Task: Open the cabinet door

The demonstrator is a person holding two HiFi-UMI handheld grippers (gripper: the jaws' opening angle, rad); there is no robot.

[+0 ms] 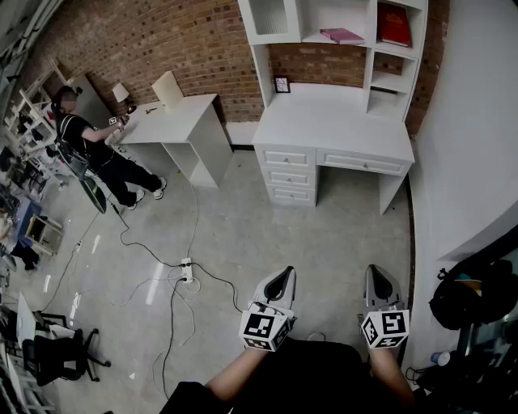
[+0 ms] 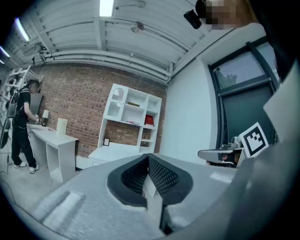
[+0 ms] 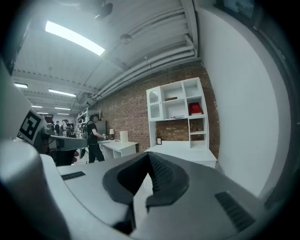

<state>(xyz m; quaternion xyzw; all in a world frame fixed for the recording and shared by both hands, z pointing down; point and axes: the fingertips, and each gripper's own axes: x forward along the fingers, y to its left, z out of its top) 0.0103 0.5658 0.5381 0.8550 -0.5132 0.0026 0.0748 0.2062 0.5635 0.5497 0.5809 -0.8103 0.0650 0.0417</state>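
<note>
Both my left gripper [image 1: 280, 279] and right gripper [image 1: 379, 279] are closed on nothing, well apart from the cabinet door [image 1: 269, 16] in the hutch's [image 1: 371, 57] top left corner, so if I arrive without opening them I may just knock the door.

This looks like a loft-style test lab, with a bare brick wall [image 1: 162, 40] across the top, a white desk with shelves [image 1: 340, 121] (upper right) and a power strip [image 1: 188, 272] trailing cables over the grey floor [image 1: 267, 234].
</note>
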